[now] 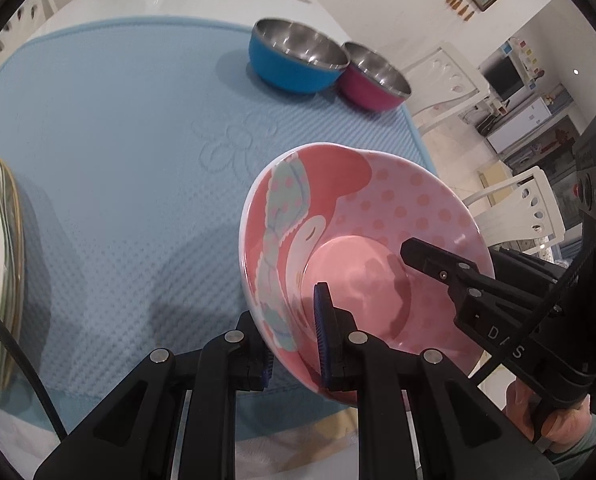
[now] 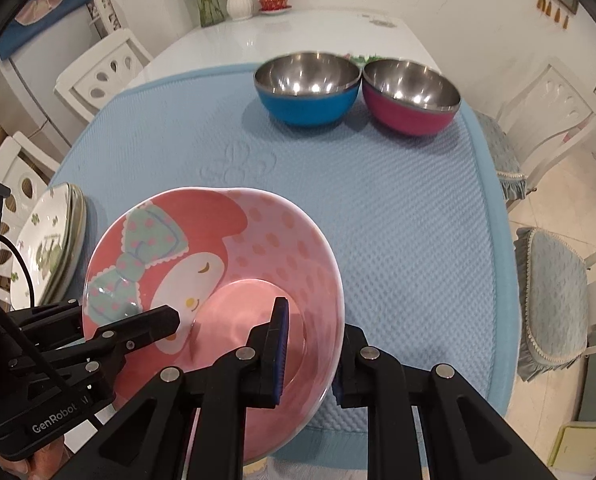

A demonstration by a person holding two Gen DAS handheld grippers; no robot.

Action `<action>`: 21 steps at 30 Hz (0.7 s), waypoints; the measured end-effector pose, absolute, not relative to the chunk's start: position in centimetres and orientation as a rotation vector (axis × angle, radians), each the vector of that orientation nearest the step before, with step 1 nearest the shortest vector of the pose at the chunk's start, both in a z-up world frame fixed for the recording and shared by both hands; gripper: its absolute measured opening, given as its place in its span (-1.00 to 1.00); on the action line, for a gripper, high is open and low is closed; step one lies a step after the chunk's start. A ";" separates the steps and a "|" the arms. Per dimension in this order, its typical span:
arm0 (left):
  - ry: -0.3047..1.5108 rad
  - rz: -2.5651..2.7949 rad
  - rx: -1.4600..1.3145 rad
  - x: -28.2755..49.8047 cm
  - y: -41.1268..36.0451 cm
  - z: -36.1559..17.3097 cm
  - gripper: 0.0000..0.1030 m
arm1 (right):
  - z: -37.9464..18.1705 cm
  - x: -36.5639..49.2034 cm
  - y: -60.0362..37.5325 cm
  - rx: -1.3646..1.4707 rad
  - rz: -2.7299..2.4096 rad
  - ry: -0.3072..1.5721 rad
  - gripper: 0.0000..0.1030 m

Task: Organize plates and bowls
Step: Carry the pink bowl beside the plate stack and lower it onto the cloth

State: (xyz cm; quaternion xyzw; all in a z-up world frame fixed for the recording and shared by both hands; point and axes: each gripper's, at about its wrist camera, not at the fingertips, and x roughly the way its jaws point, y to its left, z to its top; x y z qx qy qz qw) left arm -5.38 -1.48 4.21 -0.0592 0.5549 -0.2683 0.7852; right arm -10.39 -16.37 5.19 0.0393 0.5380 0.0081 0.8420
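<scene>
A pink cartoon bowl (image 1: 362, 248) is held above the front of the blue mat (image 1: 138, 152). My left gripper (image 1: 294, 340) is shut on its left rim, one finger inside and one outside. My right gripper (image 2: 310, 352) is shut on its right rim (image 2: 330, 344) the same way. The bowl also shows in the right wrist view (image 2: 234, 264). A blue steel bowl (image 2: 306, 88) and a magenta steel bowl (image 2: 410, 96) stand side by side at the mat's far edge. A stack of white floral plates (image 2: 50, 248) lies at the mat's left edge.
The mat covers a white table (image 2: 282, 36) with a vase (image 2: 239, 0) and a small red dish (image 2: 275, 2) at its far end. White chairs (image 2: 106, 68) stand around the table, some with blue cushions (image 2: 554, 300).
</scene>
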 end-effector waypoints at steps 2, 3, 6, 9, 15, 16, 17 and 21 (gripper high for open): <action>1.203 -0.571 -0.124 -5.5 -1.4 3.9 -0.73 | 4.6 -10.5 -16.2 0.083 0.015 1.154 -0.66; 1.205 -0.568 -0.119 -5.6 -1.4 3.7 -0.73 | 4.2 -10.6 -16.2 0.087 0.013 1.163 -0.66; 1.207 -0.567 -0.110 -5.8 -1.3 3.4 -0.73 | 3.6 -10.9 -16.1 0.102 0.011 1.181 -0.66; 1.209 -0.568 -0.108 -6.0 -1.2 3.2 -0.73 | 3.2 -10.9 -16.2 0.122 0.012 1.192 -0.66; 1.209 -0.569 -0.106 -6.1 -1.2 2.8 -0.73 | 2.9 -10.8 -16.4 0.137 0.016 1.194 -0.66; 1.210 -0.570 -0.109 -6.0 -1.2 2.8 -0.73 | 3.0 -10.7 -16.6 0.140 0.017 1.195 -0.66; 1.209 -0.571 -0.112 -6.0 -1.2 2.8 -0.73 | 3.0 -10.8 -16.8 0.147 0.017 1.195 -0.66; 1.204 -0.577 -0.111 -6.2 -0.9 2.9 -0.73 | 3.0 -10.9 -17.1 0.162 0.013 1.200 -0.66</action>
